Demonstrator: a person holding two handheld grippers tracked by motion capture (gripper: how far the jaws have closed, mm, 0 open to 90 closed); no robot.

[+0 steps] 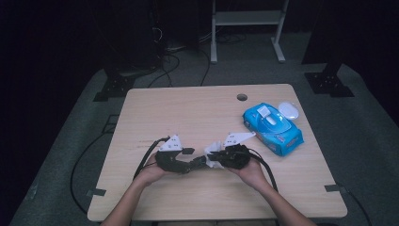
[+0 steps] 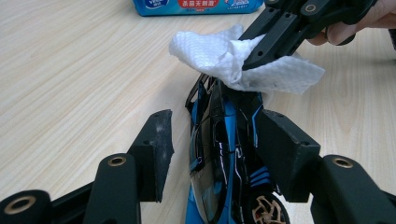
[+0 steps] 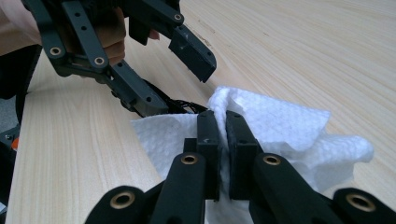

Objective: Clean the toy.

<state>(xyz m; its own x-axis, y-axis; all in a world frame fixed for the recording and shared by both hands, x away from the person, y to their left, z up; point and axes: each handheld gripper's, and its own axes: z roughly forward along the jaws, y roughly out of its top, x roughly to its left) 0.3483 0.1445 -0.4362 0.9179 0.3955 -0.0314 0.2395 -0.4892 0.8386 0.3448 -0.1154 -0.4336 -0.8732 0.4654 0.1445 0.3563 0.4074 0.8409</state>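
Observation:
A blue and black toy car [image 2: 219, 154] lies on the wooden table [image 1: 188, 108] between the jaws of my left gripper [image 2: 212, 123]. One pad rests against the car's side and the other stands a gap away from it, so this gripper is open. My right gripper [image 3: 223, 122] is shut on a crumpled white wipe [image 3: 280, 121]. It holds the wipe [image 2: 210, 53] against the car's far end. In the high view, the left gripper [image 1: 196, 162] and right gripper [image 1: 212, 157] meet tip to tip near the table's front middle, each held in a hand.
A blue pack of wet wipes [image 1: 273, 127] lies at the right of the table, with a round white object [image 1: 289, 110] beside it. A cable hole [image 1: 242, 97] sits near the far edge. Cables trail off the table's left side.

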